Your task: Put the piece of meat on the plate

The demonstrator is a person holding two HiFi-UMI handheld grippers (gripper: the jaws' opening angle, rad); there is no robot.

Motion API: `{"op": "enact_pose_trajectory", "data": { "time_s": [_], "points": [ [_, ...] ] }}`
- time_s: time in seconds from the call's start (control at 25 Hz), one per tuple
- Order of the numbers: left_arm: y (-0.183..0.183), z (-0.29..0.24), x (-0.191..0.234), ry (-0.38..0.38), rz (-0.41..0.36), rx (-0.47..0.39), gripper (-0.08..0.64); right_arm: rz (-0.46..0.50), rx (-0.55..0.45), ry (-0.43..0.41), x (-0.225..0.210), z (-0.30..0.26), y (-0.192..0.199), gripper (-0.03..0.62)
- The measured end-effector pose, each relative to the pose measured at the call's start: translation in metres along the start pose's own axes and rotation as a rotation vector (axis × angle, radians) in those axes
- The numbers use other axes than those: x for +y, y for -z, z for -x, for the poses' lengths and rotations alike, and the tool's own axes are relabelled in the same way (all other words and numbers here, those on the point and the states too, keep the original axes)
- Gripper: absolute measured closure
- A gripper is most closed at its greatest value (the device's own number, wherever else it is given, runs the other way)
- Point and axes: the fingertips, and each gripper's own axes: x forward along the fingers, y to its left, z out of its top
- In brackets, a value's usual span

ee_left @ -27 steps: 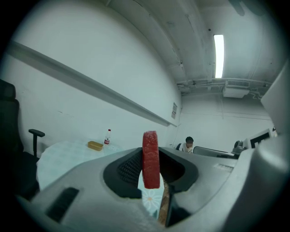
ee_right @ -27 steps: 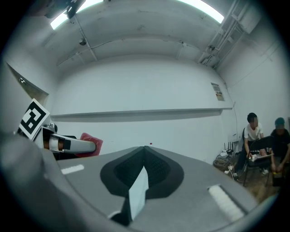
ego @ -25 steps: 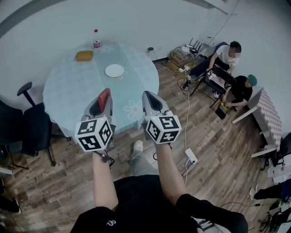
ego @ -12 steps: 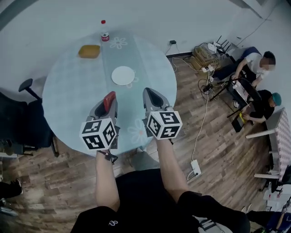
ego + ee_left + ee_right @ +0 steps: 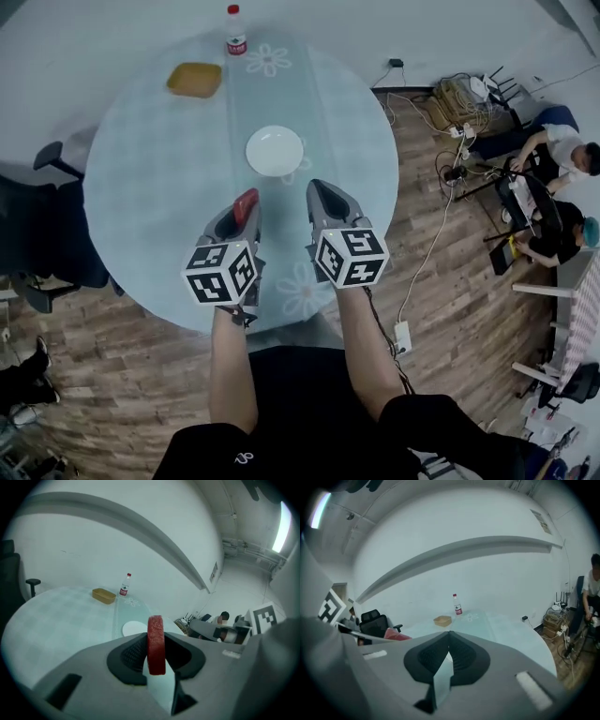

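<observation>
Head view is showing the left hand-held gripper [image 5: 240,215] clamping the meat [image 5: 247,202], the right hand-held gripper [image 5: 318,188] closed empty; hold firm until centred over the plate [image 5: 275,151].

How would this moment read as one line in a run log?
left gripper: shut on piece of meat | right gripper: shut, empty | plate: empty, ahead of both grippers | status: transfer not done

Open tabletop [image 5: 159,187] leads to the plate [image 5: 275,150]; tray [image 5: 195,80] and bottle [image 5: 234,26] stand well beyond.
</observation>
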Motion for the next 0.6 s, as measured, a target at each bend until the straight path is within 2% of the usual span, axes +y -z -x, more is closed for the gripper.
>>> {"op": "enact_pose_trajectory", "data": {
  "time_s": [0.16,0.28,0.44,0.52,0.6],
  "points": [
    [0.02,-0.063,0.026,0.094,0.045,0.126,0.466,0.028,0.092,0.015,-0.007,-0.006,0.031,0.584],
    [0.027,-0.116,0.035,0.17,0.069,0.201,0.466,0.008,0.141,0.115,-0.04,0.009,0.048,0.583],
    [0.019,-0.175,0.042,0.246,0.162,0.317,0.466,-0.034,0.147,0.243,-0.075,0.033,0.044,0.583],
    [0.024,-0.205,0.047,0.268,0.168,0.37,0.466,-0.051,0.139,0.297,-0.087,0.039,0.048,0.583],
    [0.034,-0.227,0.062,0.246,0.147,0.418,0.466,-0.057,0.136,0.315,-0.093,0.037,0.053,0.583]
  ]
}}
